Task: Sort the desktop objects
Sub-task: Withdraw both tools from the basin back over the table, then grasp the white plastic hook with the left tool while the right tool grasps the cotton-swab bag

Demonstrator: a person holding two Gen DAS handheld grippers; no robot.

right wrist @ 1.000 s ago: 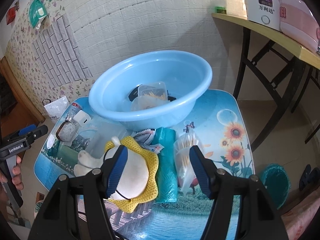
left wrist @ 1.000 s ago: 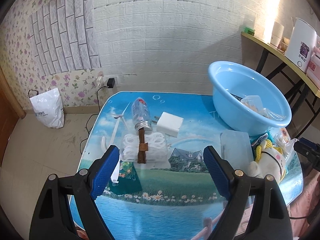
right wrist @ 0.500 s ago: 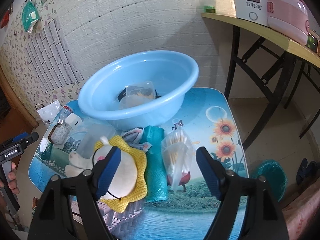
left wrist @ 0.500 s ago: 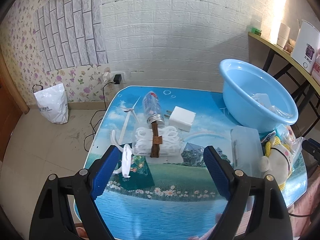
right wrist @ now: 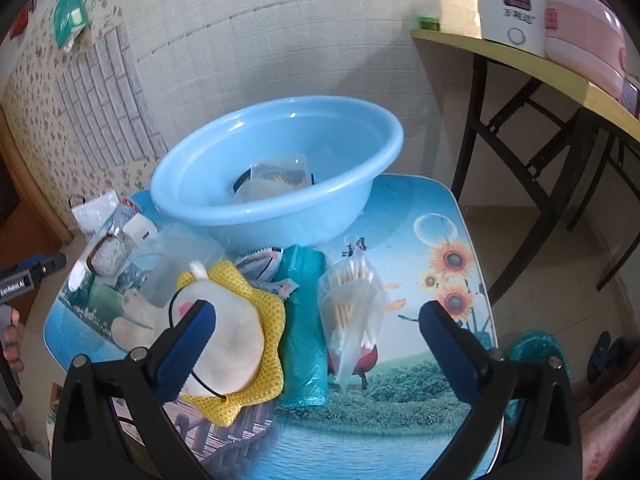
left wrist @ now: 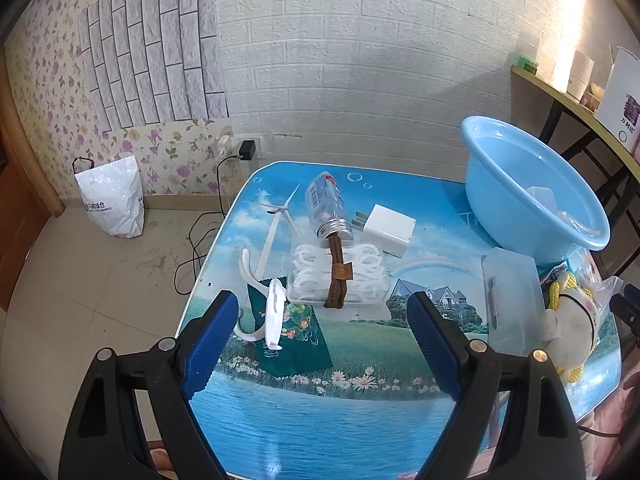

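Desktop objects crowd the printed table (right wrist: 452,216) around the blue basin (right wrist: 276,200), which already holds a clear box and a dark item; the plush toy (right wrist: 228,344), teal roll (right wrist: 304,320) and cotton-swab bag (right wrist: 352,304) lie just in front of it. Right gripper (right wrist: 316,348) has just been opening its jaws, now wide apart above those three with nothing clamped, probably readying a pick. Left gripper (left wrist: 324,340), also apart and empty, has drawn slightly nearer the tied white coil (left wrist: 340,272) left of the basin.

A pale blue basin (right wrist: 276,184) sits at centre frame on a table (right wrist: 448,240) printed with sunflowers, sky and water. Lower left, a yellow mesh cloth (right wrist: 272,320); beside it, a teal bag roll (right wrist: 302,320). Upper left, purple-flowered wallpaper (left wrist: 52,80).
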